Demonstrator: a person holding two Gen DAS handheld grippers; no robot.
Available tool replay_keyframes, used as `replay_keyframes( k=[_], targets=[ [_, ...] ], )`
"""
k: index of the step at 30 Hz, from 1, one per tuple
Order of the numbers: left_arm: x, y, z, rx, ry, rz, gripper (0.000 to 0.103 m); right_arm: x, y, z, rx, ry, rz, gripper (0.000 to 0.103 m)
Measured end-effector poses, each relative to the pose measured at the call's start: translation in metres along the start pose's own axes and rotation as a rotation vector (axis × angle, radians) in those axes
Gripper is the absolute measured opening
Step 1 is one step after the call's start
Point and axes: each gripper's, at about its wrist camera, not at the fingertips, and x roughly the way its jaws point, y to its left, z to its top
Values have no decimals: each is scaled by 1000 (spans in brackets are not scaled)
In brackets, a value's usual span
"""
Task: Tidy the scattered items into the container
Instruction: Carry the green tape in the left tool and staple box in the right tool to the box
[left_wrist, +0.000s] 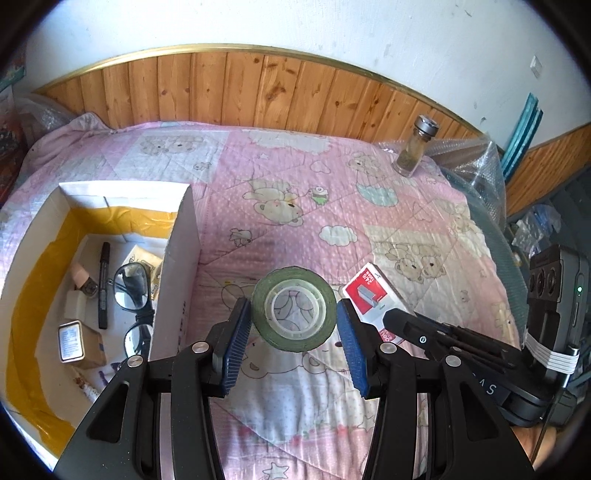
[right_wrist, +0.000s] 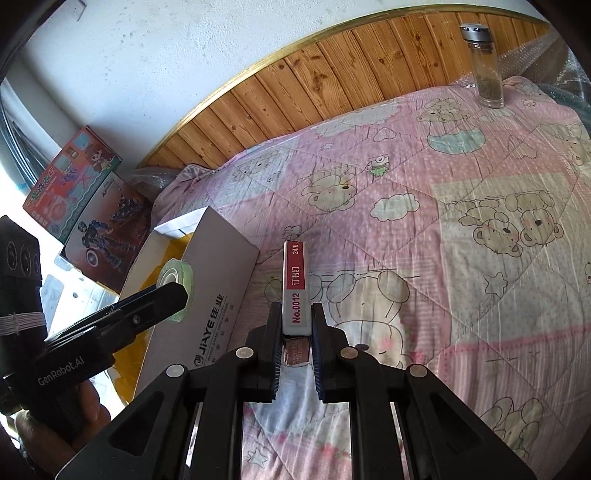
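My left gripper (left_wrist: 294, 317) is shut on a green tape roll (left_wrist: 294, 308) and holds it above the pink quilt, right of the white cardboard box (left_wrist: 181, 258). In the right wrist view the left gripper (right_wrist: 173, 295) holds the tape roll (right_wrist: 176, 277) by the box (right_wrist: 218, 295). My right gripper (right_wrist: 295, 332) is shut on a red and white staple box (right_wrist: 295, 288), held on edge above the quilt. The staple box (left_wrist: 373, 295) and right gripper (left_wrist: 391, 317) also show in the left wrist view. The box holds glasses (left_wrist: 133, 295), a black marker (left_wrist: 104, 284) and several small packs.
A glass jar with a metal lid (left_wrist: 413, 151) stands at the far right of the pink bear quilt (left_wrist: 295, 192). Wood panelling (left_wrist: 258, 88) runs behind. Bubble wrap (left_wrist: 476, 162) lies at the right edge. Toy boxes (right_wrist: 85, 206) stand left of the bed.
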Motion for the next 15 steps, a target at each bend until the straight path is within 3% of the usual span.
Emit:
replay_keyframes(
  k=[15],
  targets=[
    [-49,38,-29,-85,-50,-7,49,-15,64,-26,-121,12,31,15]
  ],
)
